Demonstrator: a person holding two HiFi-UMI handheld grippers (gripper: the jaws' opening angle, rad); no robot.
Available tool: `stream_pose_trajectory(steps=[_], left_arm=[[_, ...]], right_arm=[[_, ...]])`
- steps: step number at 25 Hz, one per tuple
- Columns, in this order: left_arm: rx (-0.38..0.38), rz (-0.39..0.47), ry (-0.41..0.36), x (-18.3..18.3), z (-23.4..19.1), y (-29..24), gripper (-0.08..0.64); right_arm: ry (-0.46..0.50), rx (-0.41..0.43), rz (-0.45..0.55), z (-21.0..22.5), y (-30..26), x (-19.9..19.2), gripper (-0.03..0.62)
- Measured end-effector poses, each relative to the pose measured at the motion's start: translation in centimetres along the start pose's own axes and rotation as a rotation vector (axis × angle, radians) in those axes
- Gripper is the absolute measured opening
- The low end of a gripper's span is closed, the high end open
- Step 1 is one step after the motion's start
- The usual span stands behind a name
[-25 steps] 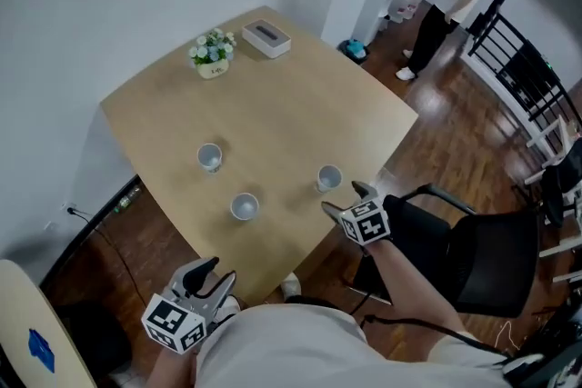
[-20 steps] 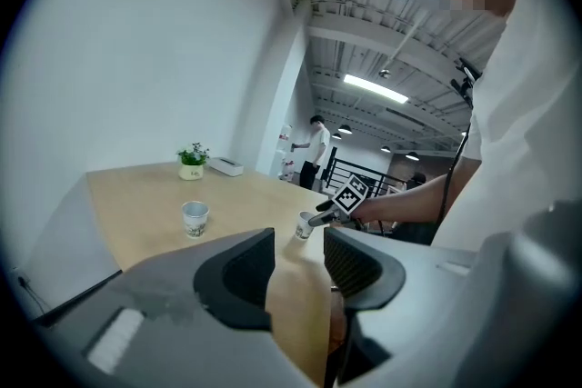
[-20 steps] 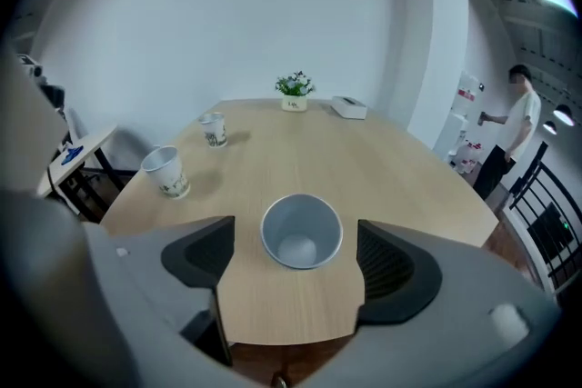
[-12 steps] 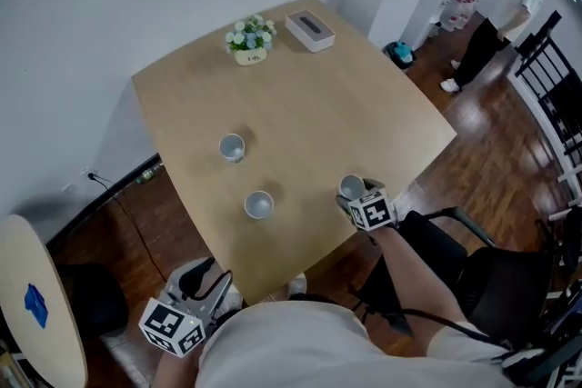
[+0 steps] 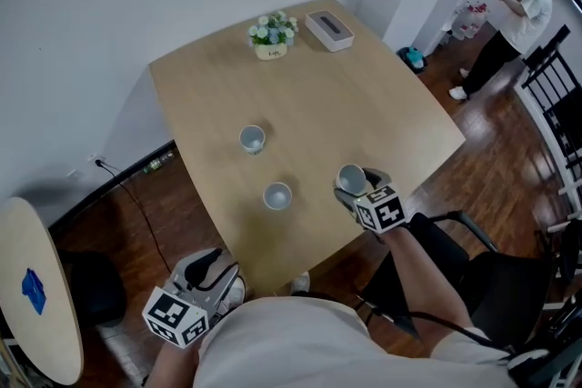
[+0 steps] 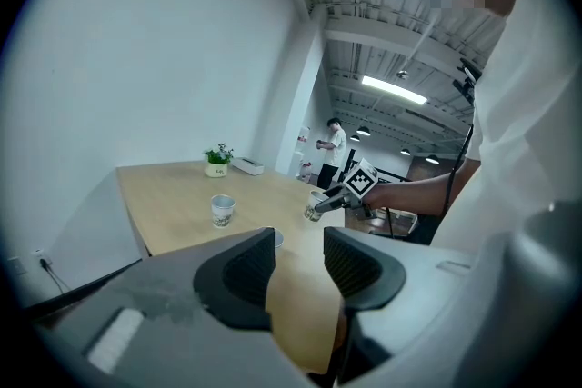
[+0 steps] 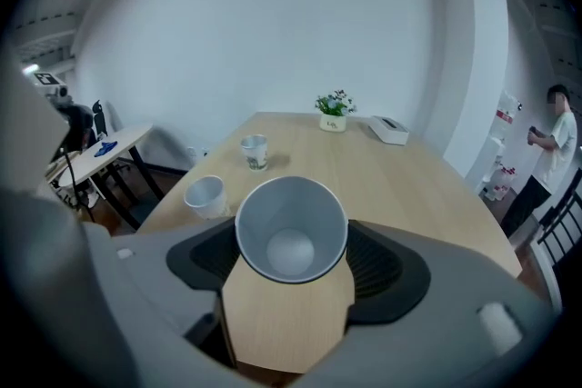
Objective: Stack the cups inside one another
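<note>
Three pale paper cups are on the wooden table (image 5: 218,77). One cup (image 5: 252,139) stands mid-table and a second cup (image 5: 276,195) stands nearer the front edge. The third cup (image 5: 351,178) sits between the jaws of my right gripper (image 5: 356,186), which is shut on it near the table's right edge. In the right gripper view this held cup (image 7: 291,232) faces me mouth-first and empty, with the other cups (image 7: 205,194) (image 7: 255,150) beyond. My left gripper (image 5: 218,273) hangs below the table's front edge, open and holding nothing (image 6: 298,261).
A small potted plant (image 5: 272,32) and a white tissue box (image 5: 328,29) stand at the table's far end. A black chair (image 5: 496,286) is at the right, a round side table (image 5: 36,295) at the left. A person (image 5: 509,23) stands far right.
My right gripper has moved in from beside the right-hand cup and shut on it. The left gripper has stayed low at the front. The head camera has shifted.
</note>
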State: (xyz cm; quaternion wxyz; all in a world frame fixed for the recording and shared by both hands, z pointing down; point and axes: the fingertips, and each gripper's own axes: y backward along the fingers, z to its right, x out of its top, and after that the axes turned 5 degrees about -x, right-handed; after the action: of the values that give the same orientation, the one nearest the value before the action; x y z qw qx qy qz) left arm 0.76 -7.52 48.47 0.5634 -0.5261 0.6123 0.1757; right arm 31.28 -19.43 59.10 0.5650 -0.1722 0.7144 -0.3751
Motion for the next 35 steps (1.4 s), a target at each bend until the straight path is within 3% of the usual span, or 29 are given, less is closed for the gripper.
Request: stream_pose_trajectory(steps=[7,14,27,35], left_arm=[[-0.008,0.023,-0.001,-0.4,-1.0,2.9,0.178],[0.016,0.041,0.019,-1.6,-2.4,6.5,0.178],[0.052,0.064,0.055,-3.7,-3.9,10.8,0.179],[0.024,0.067,0.048,-3.8,-4.5,11.1,0.179]], right_arm=[[0.089,0.095,0.08,-8.0,1.3,6.0,0.367],[0.125,0.132,0.076,-13.2,-0.1,7.6,0.367],[0.107,0.141,0.023,-15.9,-3.6,5.7,0.378],[0.096,0.12,0.017,-16.4,-2.8,5.2,0.387]])
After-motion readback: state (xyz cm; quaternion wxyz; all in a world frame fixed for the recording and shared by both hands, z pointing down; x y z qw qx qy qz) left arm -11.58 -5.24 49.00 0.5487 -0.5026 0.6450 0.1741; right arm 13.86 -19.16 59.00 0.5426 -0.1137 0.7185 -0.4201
